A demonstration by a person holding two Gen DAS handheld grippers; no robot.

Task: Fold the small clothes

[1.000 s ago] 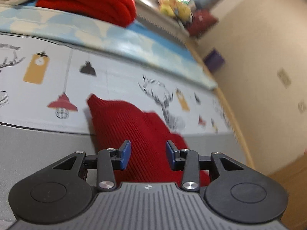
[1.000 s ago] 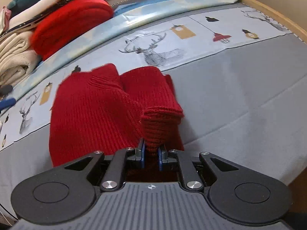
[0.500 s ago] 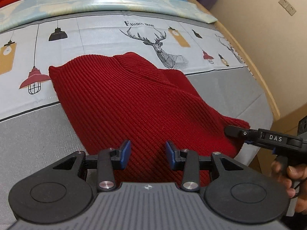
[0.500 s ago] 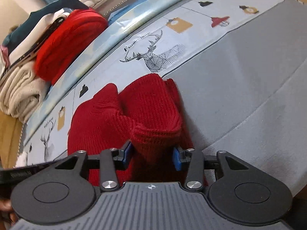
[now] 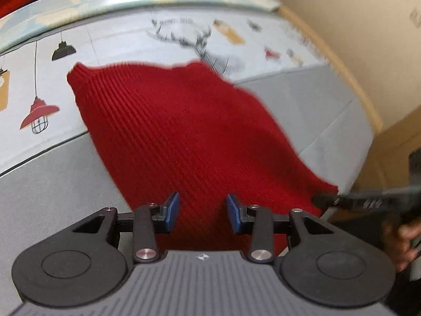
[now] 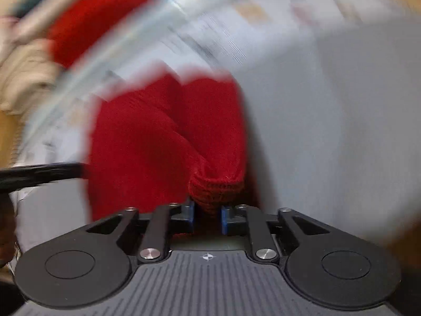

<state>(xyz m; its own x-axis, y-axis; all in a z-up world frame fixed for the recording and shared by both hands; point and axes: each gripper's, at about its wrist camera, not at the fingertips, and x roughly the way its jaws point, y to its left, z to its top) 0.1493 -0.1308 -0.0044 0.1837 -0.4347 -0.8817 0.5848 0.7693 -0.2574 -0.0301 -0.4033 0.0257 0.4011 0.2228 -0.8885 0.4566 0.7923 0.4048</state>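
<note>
- Your left gripper (image 5: 202,213) hangs over the near part of the red knit sweater (image 5: 184,137); its blue pads stand apart, with ribbed cloth showing in the gap below them and nothing pinched.
- The sweater fills the middle of the left wrist view, lying flat on the bedsheet (image 5: 52,189), which is grey near you and pale, printed with lamps and a deer, further up the frame.
- Your right gripper (image 6: 208,216) has its jaws closing with the sweater's thick, ribbed cuff (image 6: 215,189) bulging between them; whether the pads already press on it you cannot tell through the blur.
- In the left wrist view, that gripper's black finger (image 5: 342,200) reaches the sweater's lower right corner.
- Folded red and cream cloth (image 6: 86,23) sits blurred at upper left of the right wrist view.
</note>
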